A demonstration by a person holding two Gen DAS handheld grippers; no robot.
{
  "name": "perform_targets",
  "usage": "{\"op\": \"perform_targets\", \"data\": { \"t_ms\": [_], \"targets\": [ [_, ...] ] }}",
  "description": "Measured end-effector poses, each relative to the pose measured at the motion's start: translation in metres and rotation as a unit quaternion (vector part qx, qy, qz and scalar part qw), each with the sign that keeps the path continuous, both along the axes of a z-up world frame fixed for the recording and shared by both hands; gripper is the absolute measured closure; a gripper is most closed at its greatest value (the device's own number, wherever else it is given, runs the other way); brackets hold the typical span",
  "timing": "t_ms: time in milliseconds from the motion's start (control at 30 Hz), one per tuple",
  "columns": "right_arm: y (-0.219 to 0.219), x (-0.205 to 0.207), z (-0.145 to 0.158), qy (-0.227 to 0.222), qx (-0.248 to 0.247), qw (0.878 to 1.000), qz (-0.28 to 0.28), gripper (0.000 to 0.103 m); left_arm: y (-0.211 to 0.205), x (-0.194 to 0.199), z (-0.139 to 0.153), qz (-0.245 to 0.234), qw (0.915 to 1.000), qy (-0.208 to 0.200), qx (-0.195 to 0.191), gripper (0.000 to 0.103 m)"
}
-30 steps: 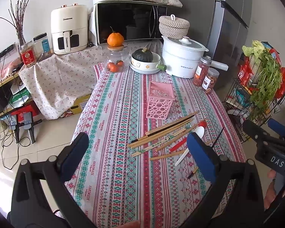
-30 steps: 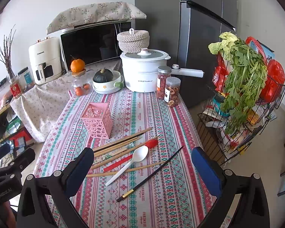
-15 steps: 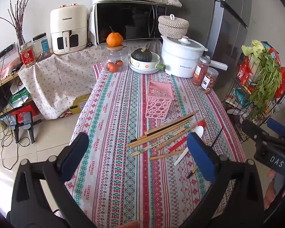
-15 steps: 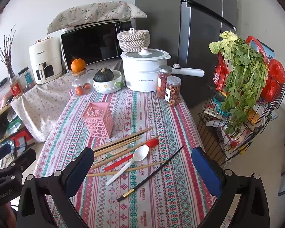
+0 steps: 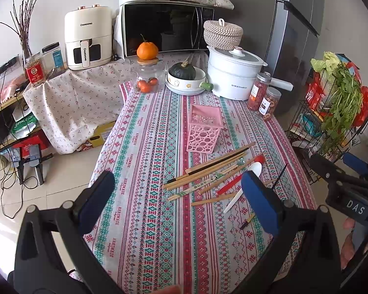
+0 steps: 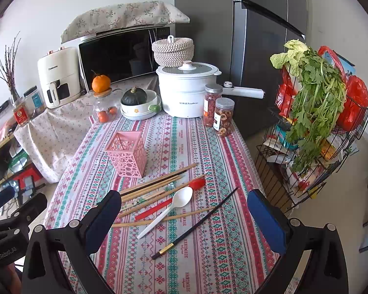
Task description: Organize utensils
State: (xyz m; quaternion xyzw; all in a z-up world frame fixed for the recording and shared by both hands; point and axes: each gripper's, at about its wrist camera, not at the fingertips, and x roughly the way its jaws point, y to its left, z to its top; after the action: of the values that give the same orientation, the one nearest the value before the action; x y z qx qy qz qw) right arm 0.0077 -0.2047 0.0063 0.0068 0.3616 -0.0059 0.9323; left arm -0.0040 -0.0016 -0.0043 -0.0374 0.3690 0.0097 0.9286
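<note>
Currently your left gripper (image 5: 179, 201) hangs above the near part of the table, jaws spread wide and holding nothing; its blue pads (image 5: 260, 202) frame the striped tablecloth (image 5: 144, 152). Your right gripper (image 6: 184, 218) is likewise spread wide and empty, held over the near right part of the table, above the utensil pile. In the left wrist view the right gripper (image 5: 350, 178) shows at the far right edge, well apart from the left one. The pink perforated holder (image 6: 127, 153) stands upright near the table's middle, just behind the loose utensils; whether anything sits in it, you cannot tell. The utensils lie flat on the cloth in a loose fan: several wooden chopsticks (image 6: 154, 183) run diagonally, with a dark chopstick among them. A white spoon (image 6: 169, 208) lies across one wooden stick, bowl toward the holder. A red spoon (image 6: 169, 199) lies beside it, partly under the white one. A single black chopstick with a gold band (image 6: 196, 223) lies apart to the right, nearest your right gripper. At the table's far end stand a white electric pot (image 6: 186, 93), two lidded jars (image 6: 219, 112), a bowl with a dark squash (image 6: 138, 103) and a glass jar topped by an orange (image 6: 103, 100).
</note>
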Motion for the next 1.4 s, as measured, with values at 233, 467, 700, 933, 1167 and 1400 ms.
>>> {"op": "perform_targets", "data": {
  "t_ms": [233, 467, 700, 933, 1167, 1400],
  "targets": [
    [0.0, 0.0, 0.0, 0.0, 0.001, 1.0, 0.0, 0.0, 0.0, 0.0, 0.0, 0.0, 1.0, 0.0, 0.0, 0.001],
    [0.0, 0.0, 0.0, 0.0, 0.0, 1.0, 0.0, 0.0, 0.0, 0.0, 0.0, 0.001, 1.0, 0.0, 0.0, 0.001],
    [0.0, 0.001, 0.0, 0.001, 0.0, 1.0, 0.0, 0.0, 0.001, 0.0, 0.0, 0.0, 1.0, 0.0, 0.0, 0.001],
    [0.0, 0.002, 0.0, 0.002, 0.001, 1.0, 0.001, 0.0, -0.001, 0.0, 0.0, -0.002, 0.9999, -0.015, 0.007, 0.001],
    [-0.002, 0.009, -0.013, 0.022, 0.008, 1.0, 0.004, 0.0, -0.006, 0.019, -0.011, -0.047, 0.9988, -0.001, 0.016, 0.001],
    [-0.042, 0.05, -0.041, 0.114, 0.062, 0.992, -0.01, 0.0, -0.024, 0.055, -0.032, -0.114, 0.9911, 0.058, 0.039, 0.001]
  ]
}}
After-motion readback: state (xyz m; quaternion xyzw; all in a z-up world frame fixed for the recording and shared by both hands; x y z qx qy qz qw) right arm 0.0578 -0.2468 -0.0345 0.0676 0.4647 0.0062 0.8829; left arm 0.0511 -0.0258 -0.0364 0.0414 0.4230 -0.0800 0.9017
